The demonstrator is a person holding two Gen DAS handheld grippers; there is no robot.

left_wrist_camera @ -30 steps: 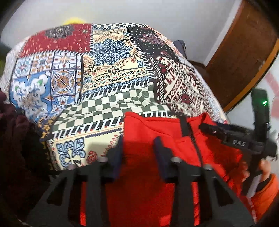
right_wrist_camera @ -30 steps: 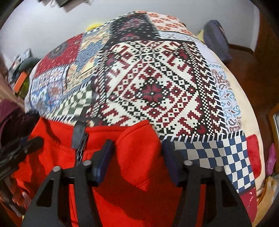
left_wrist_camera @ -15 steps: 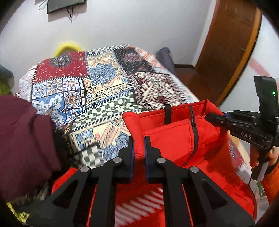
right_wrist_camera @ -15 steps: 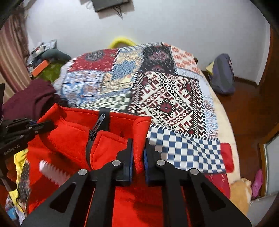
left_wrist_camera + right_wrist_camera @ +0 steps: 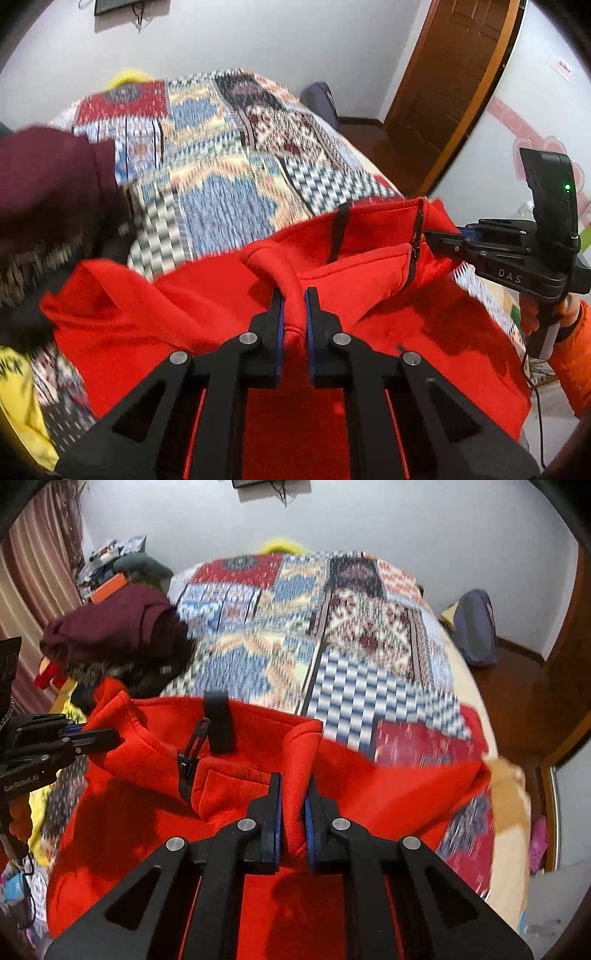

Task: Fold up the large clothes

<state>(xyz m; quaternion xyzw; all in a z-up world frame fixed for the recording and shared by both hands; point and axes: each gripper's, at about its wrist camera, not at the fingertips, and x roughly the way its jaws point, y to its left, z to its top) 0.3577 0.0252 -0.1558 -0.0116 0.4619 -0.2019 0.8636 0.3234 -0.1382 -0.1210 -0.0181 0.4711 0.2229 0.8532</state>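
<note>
A maroon garment (image 5: 114,624) lies heaped at the bed's far left. Your left hand-held gripper (image 5: 294,295) pinches the left shoulder of the red fleece jacket (image 5: 207,295); your right hand-held gripper (image 5: 293,779) is clamped on the right shoulder. You hold the jacket spread over the near end of the patchwork bedspread (image 5: 362,646).

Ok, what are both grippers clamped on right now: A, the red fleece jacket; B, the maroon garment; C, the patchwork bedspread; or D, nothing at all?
A: the left gripper and the right gripper each pinch a fold of the red fleece jacket near its collar, while the maroon garment lies apart on the patchwork bedspread.
</note>
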